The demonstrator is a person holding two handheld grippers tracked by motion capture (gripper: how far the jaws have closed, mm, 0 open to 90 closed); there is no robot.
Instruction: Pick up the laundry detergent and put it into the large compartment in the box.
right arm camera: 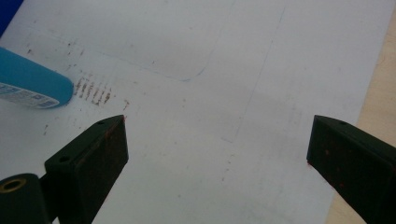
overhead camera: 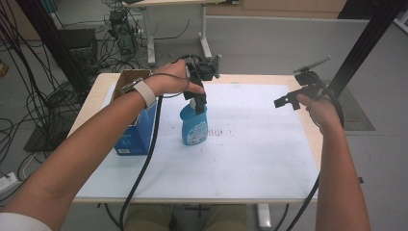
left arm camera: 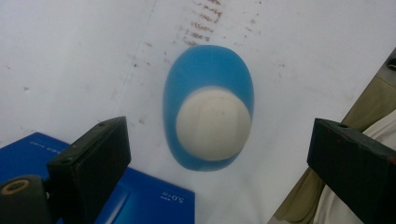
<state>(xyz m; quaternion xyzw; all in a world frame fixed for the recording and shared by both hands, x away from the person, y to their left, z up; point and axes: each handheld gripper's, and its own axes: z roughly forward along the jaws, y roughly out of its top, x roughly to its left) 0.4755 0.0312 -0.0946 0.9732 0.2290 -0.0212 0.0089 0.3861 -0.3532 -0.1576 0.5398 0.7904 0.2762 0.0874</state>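
Seen from the left tool (left arm camera: 219, 154), jaws apart, the blue bottle's (left arm camera: 208, 107) white cap (left arm camera: 214, 123) lies directly below; right tool (right arm camera: 217, 154) gapes wide over bare bench (right arm camera: 210, 93).

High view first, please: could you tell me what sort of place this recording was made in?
Most likely a lab or workshop set up for recording. A table with a white mat holds a blue bottle, loose cables cover the floor, and another desk stands behind.
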